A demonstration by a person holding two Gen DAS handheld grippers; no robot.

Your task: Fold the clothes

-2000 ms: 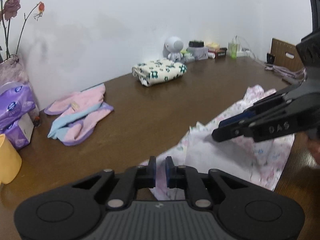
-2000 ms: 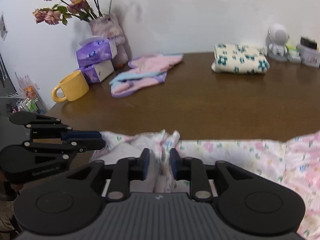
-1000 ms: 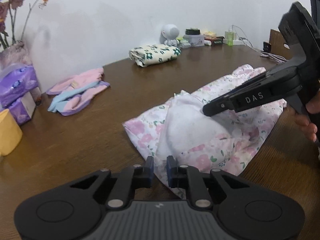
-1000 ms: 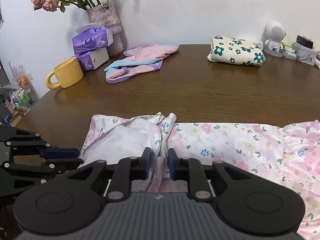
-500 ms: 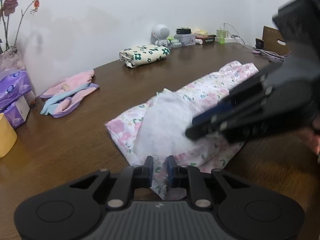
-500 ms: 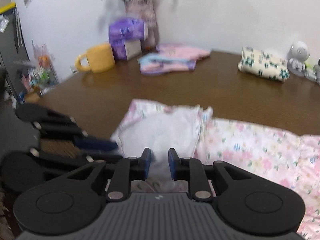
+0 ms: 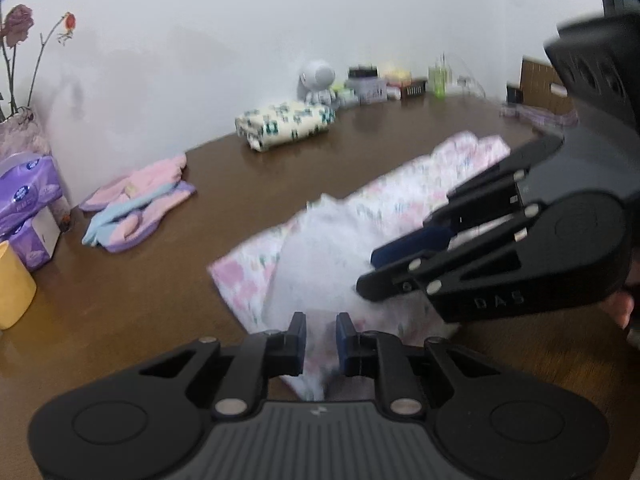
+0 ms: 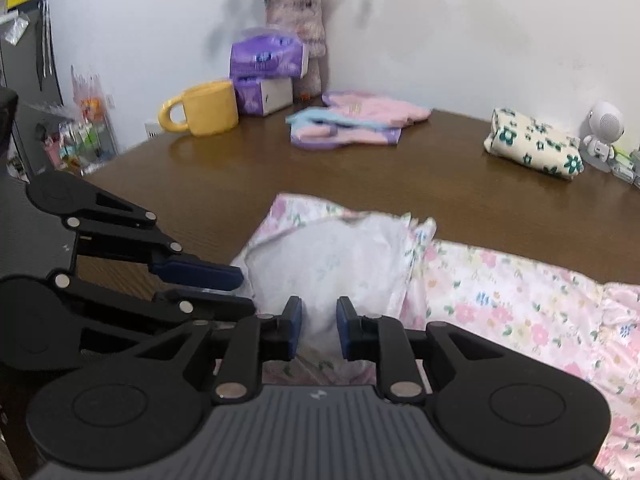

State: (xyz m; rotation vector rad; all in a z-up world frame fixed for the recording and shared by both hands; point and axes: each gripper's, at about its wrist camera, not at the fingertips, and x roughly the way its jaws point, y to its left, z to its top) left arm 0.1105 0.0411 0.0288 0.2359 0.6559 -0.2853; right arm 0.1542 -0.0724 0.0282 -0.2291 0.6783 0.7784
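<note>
Your left tongs (image 7: 321, 334) pinch the near edge of the floral garment (image 7: 400, 208), their pads close together with the cloth bunched between them. Your right tongs (image 8: 319, 330) grip the same edge just beside them, jaws narrowly parted on the fabric. The garment is pale pink with small flowers, its white underside (image 8: 332, 256) turned up in a folded flap right ahead of both tongs; the rest stretches away to the right. It lies on a dark brown wooden worktop (image 8: 360, 176). Far beyond the tongs sit a folded green-flowered cloth (image 8: 534, 148), a pink and blue garment (image 8: 352, 120), a yellow mug (image 8: 204, 108) and purple tissue packs (image 8: 266, 74) against a white wall (image 7: 240, 40).
</note>
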